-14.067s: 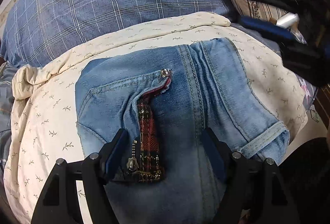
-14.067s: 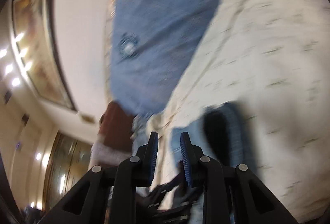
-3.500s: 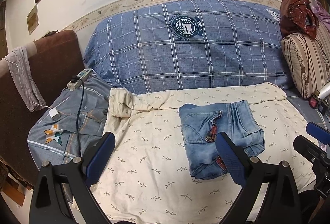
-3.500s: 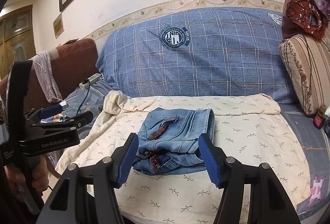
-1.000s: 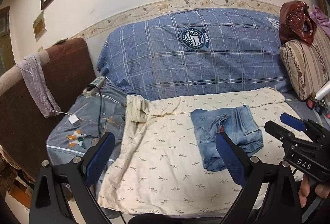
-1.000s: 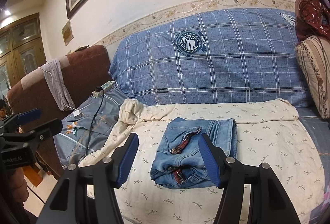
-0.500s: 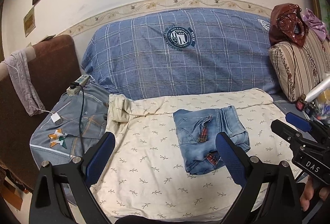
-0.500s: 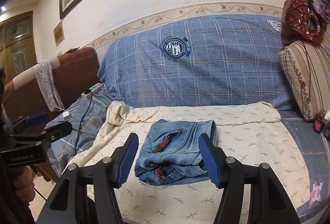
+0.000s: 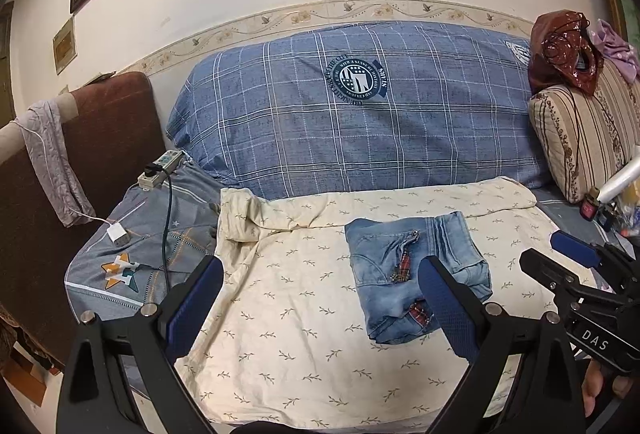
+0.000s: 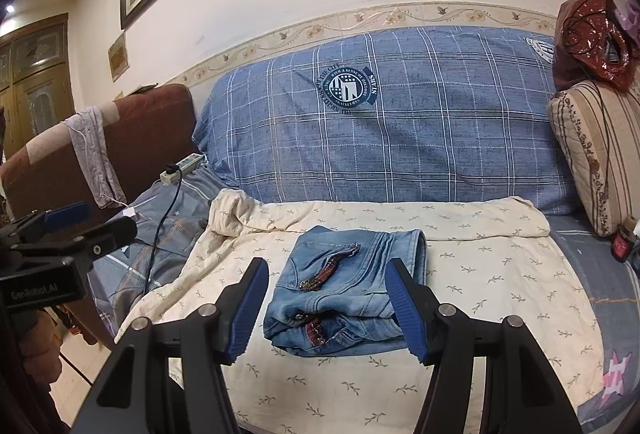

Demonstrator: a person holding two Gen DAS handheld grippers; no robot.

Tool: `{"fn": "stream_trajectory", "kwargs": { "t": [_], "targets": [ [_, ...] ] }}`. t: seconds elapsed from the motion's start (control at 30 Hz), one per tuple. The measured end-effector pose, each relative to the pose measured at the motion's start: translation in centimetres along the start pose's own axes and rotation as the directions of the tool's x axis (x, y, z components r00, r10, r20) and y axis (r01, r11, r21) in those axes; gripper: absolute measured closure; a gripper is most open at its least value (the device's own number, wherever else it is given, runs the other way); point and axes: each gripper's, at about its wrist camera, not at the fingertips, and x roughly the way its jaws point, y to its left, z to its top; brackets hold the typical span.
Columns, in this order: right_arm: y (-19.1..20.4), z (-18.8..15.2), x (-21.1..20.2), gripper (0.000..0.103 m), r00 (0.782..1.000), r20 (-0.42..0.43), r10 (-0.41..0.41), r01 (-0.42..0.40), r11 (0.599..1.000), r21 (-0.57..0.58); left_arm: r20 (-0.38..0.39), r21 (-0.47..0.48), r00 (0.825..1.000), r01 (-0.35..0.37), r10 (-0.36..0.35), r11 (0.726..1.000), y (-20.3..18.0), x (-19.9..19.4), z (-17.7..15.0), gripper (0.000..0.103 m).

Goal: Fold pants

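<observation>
The blue jeans point(image 9: 416, 274) lie folded into a compact bundle on the cream leaf-print sheet point(image 9: 300, 334) that covers the sofa seat, with the plaid-lined fly showing on top. The right wrist view shows the same bundle of jeans point(image 10: 348, 294), its folded edge toward me. My left gripper point(image 9: 320, 306) is open, held back from the sofa with nothing between its pads. My right gripper point(image 10: 326, 310) is also open and empty, short of the bundle. Each gripper appears in the other's view: the right gripper point(image 9: 576, 266) and the left gripper point(image 10: 60, 230).
A blue plaid cushion point(image 9: 360, 122) forms the sofa back. A power strip point(image 9: 160, 170) with a black cable lies on the grey cover at the left, beside a brown armrest point(image 9: 100, 154). A striped pillow point(image 9: 580, 138) with a red bag on top stands at the right.
Long ago my left gripper was right down over the jeans; both grippers now hang back from the sofa. Over the last second only the views swayed slightly, and the jaws kept their width.
</observation>
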Motion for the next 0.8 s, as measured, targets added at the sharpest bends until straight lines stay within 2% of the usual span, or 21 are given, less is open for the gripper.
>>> {"fn": "stream_trajectory", "kwargs": {
  "t": [0.63, 0.8],
  "targets": [
    [0.07, 0.09, 0.39, 0.039, 1.000, 0.004, 0.011, -0.011, 1.000, -0.002, 0.001, -0.009, 1.000, 0.016, -0.016, 1.000, 0.23, 0.26, 0.24, 0.005],
    [-0.02, 0.23, 0.28, 0.039, 1.000, 0.013, 0.021, -0.021, 1.000, 0.009, 0.022, -0.030, 0.998, 0.051, -0.050, 0.998, 0.28, -0.06, 0.42, 0.005]
  ]
}}
